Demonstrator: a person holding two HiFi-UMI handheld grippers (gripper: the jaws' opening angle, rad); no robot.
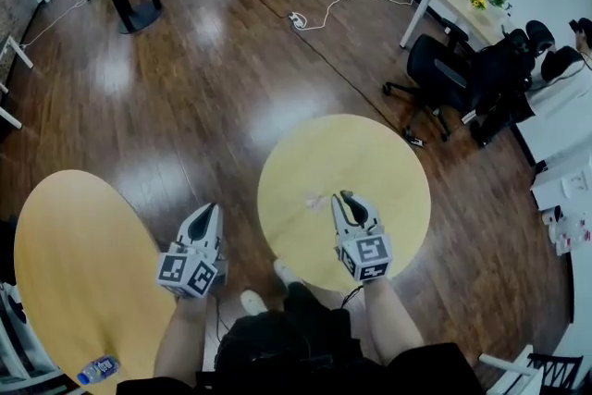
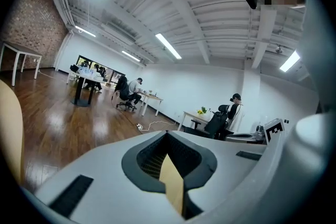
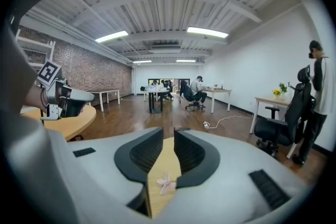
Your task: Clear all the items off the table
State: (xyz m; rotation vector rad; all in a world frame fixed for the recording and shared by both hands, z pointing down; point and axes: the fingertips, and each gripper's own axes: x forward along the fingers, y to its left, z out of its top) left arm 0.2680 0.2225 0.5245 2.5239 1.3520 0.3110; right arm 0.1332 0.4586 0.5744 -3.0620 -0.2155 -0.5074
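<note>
The right claw [image 3: 168,134] stands a small way open, its two dark pads parted by a narrow slot and pressing on nothing. Through that slot a small pink blossom [image 3: 167,182] shows lying flat on the round counter [image 1: 393,157]; neither pad touches it. In the head view the blossom sits near the middle of that counter, just left of the right claw's tips, which hang over the counter top. The left claw [image 1: 207,210] is off the round counter's left edge, above the wooden floor [image 1: 185,88], its tips drawn together with nothing in them. Further left of the round counter stands a second counter [image 1: 74,254], with a plastic bottle [image 1: 97,370] lying at its near edge
</note>
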